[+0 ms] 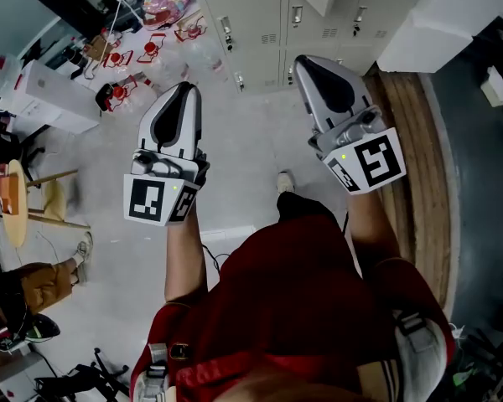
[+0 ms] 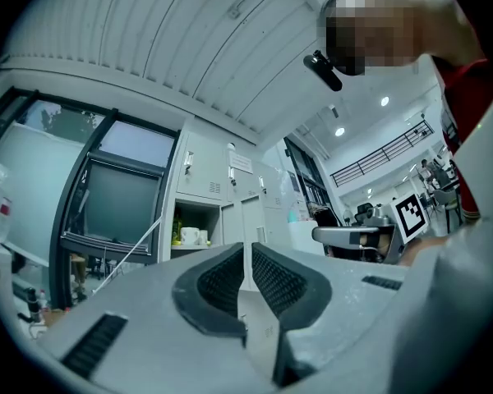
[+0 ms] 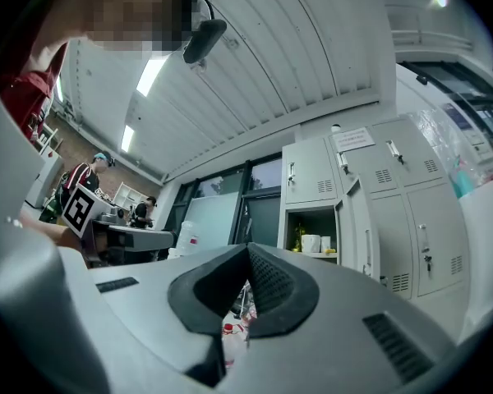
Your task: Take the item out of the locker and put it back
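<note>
While the left claw [image 1: 184, 90] and the right claw [image 1: 308, 64] are hanging closed and empty over open floor [image 1: 243, 141], the lockers [image 1: 260, 23] are edging the top of the head view. Only the gripper views are showing the open locker compartment [image 3: 320, 220], where white cups [image 3: 316, 243] are sitting on its shelf, well apart from both claws.

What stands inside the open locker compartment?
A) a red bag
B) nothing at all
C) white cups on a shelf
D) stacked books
C: white cups stand inside the open locker, as both gripper views show.
</note>
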Available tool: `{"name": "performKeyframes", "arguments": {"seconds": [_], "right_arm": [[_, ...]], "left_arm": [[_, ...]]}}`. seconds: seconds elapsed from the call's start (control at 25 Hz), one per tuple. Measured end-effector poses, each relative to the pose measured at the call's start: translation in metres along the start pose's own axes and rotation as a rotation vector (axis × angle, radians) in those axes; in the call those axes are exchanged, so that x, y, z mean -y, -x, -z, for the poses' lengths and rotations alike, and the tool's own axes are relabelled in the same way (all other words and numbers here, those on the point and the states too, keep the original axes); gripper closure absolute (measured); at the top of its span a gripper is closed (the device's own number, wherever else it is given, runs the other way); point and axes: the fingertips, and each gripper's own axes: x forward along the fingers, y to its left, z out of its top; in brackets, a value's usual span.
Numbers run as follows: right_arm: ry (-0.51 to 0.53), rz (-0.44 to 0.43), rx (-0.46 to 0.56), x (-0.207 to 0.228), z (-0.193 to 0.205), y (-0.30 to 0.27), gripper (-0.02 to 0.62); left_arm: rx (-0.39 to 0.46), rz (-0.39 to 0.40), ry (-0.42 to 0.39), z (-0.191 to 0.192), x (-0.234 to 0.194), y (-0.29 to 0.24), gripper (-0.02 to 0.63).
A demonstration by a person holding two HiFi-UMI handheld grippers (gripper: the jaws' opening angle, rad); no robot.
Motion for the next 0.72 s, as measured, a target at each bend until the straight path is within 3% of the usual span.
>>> {"name": "performKeyframes", "arguments": {"seconds": [0.48, 0.72], "right_arm": [[-0.028, -0.044, 0.003, 0.089, 0.040, -0.071, 0.598], [0.004, -0.043, 0.011, 0.127, 0.050, -0.104, 0.598]], "left_arm": [[-0.029, -0.066, -0.013, 0.034, -0.049, -0.126, 0.448], [-0.032, -0.126, -0.023, 0.042, -0.074, -0.183, 0.423]]}}
